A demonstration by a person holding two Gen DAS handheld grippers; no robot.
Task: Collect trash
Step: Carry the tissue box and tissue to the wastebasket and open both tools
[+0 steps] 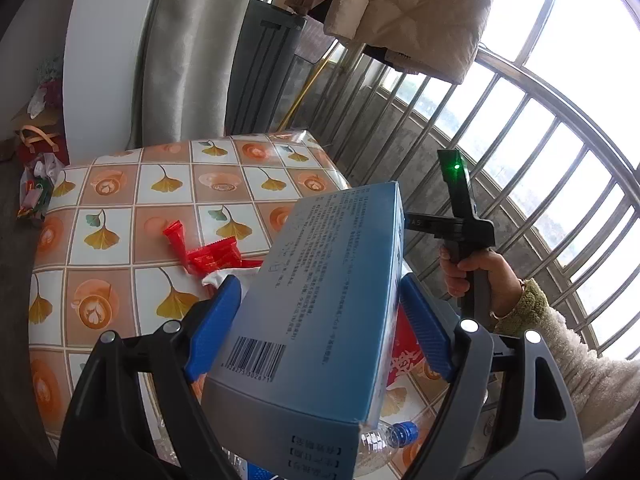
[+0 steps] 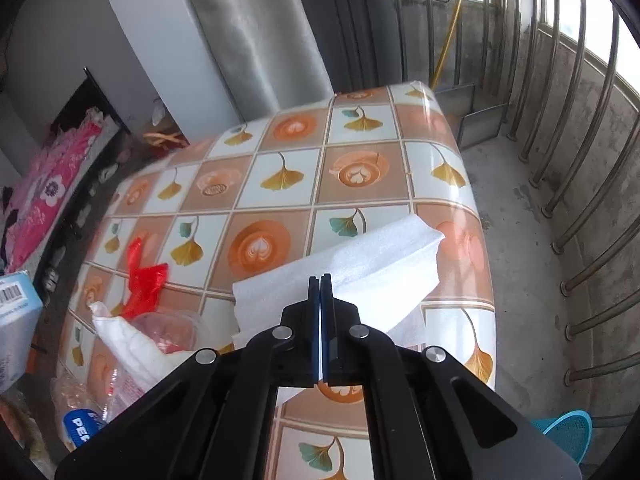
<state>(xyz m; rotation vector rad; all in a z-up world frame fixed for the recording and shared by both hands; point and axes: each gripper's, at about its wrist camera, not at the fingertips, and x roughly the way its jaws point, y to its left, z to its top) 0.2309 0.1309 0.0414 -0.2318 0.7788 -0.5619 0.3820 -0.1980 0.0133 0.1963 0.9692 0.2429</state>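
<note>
My left gripper [image 1: 320,292] is shut on a blue carton [image 1: 316,312] with a barcode and holds it above the tiled table [image 1: 120,192]. The carton's corner also shows in the right wrist view [image 2: 16,312]. My right gripper [image 2: 320,280] is shut on a white foam sheet [image 2: 360,272] and holds it over the table [image 2: 360,168]. Red wrappers [image 1: 204,252] lie on the table; they also show in the right wrist view [image 2: 144,280]. A crumpled white tissue [image 2: 128,336] and a clear plastic bottle [image 1: 384,440] with a blue cap lie near the front.
A clear plastic cup [image 2: 176,328] and a blue-labelled wrapper [image 2: 84,420] lie by the tissue. A metal railing [image 2: 580,160] bounds the concrete floor on the right. A teal basket [image 2: 568,432] stands at lower right. Bags [image 1: 36,184] sit on the floor at left.
</note>
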